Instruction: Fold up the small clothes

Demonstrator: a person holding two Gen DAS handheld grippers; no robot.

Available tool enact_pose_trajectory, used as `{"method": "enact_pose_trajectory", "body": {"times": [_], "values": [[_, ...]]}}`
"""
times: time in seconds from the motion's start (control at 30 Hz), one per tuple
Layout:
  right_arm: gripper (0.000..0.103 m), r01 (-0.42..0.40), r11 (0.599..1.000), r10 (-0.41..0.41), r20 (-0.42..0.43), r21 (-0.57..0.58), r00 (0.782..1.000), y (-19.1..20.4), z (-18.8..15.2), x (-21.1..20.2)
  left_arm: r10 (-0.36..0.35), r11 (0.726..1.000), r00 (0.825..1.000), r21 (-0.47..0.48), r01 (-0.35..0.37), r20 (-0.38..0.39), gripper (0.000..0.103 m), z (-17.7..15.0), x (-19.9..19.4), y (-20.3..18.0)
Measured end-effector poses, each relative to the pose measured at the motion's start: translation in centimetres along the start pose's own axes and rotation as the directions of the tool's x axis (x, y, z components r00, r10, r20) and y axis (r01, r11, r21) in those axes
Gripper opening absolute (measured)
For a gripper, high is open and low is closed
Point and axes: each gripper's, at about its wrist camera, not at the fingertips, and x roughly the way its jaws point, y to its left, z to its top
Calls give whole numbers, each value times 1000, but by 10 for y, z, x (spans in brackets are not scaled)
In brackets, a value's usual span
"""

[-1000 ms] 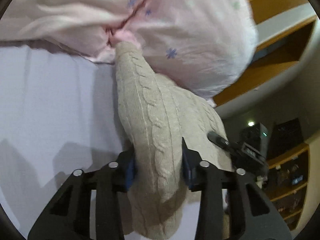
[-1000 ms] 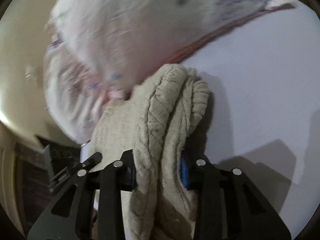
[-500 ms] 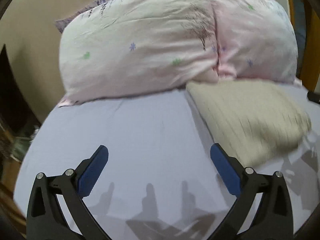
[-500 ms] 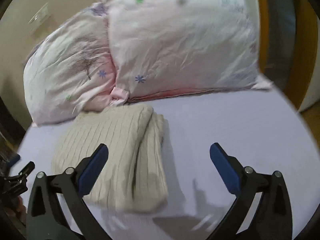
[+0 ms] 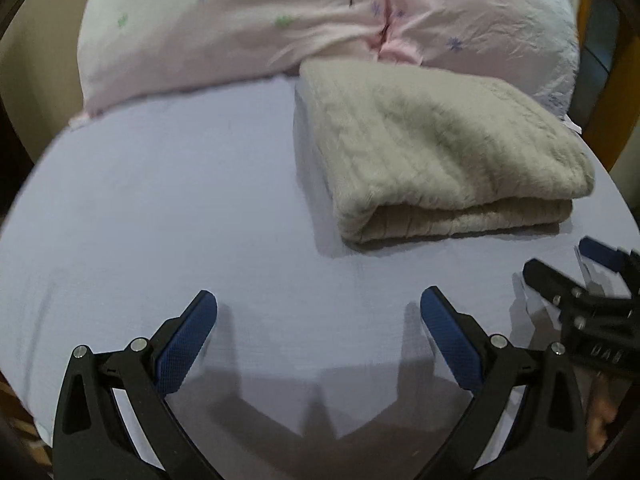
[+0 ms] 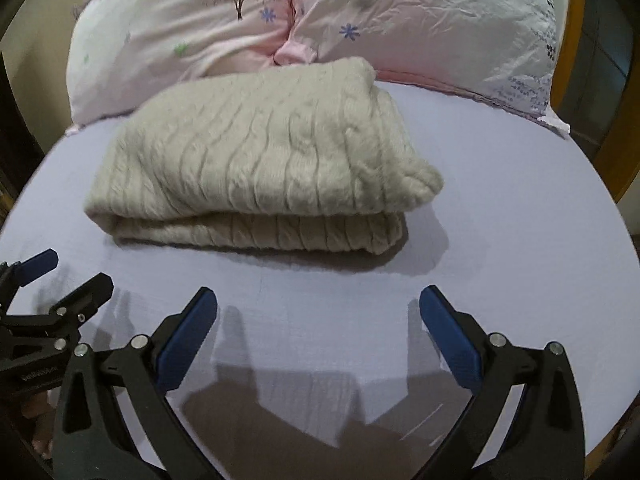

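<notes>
A beige cable-knit sweater (image 5: 436, 152) lies folded in a flat rectangle on the lavender bed sheet (image 5: 168, 208), its far edge against the pillows. It also shows in the right wrist view (image 6: 264, 168). My left gripper (image 5: 318, 304) is open and empty, hovering over the sheet in front of and to the left of the sweater. My right gripper (image 6: 318, 304) is open and empty, in front of the sweater. Each gripper shows at the edge of the other's view: the right one (image 5: 576, 264), the left one (image 6: 64, 276).
Two pink flower-print pillows (image 6: 248, 24) (image 6: 432, 28) lie side by side at the head of the bed behind the sweater. A wooden frame (image 6: 624, 160) runs along the right side. The sheet (image 6: 500, 240) extends right of the sweater.
Both grippers were shut on the sweater a second ago. They let it go, opened wide and pulled back toward the foot of the bed. The sweater now lies folded by the pillows.
</notes>
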Motion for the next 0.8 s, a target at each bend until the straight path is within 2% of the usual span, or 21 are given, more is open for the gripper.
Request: {"method": "enact_pose_trajectory", "body": {"times": [0.07,0.8], "values": [[101,16,1000,-17,-4,-5,1000,1,0,2,30,1000,999,2,-30,14,102,-1,1,-1],[101,51,998,-52,24,35,998,5,-6,0,3,999,1000,47,-3,-6,102,-4,1,-1]]}}
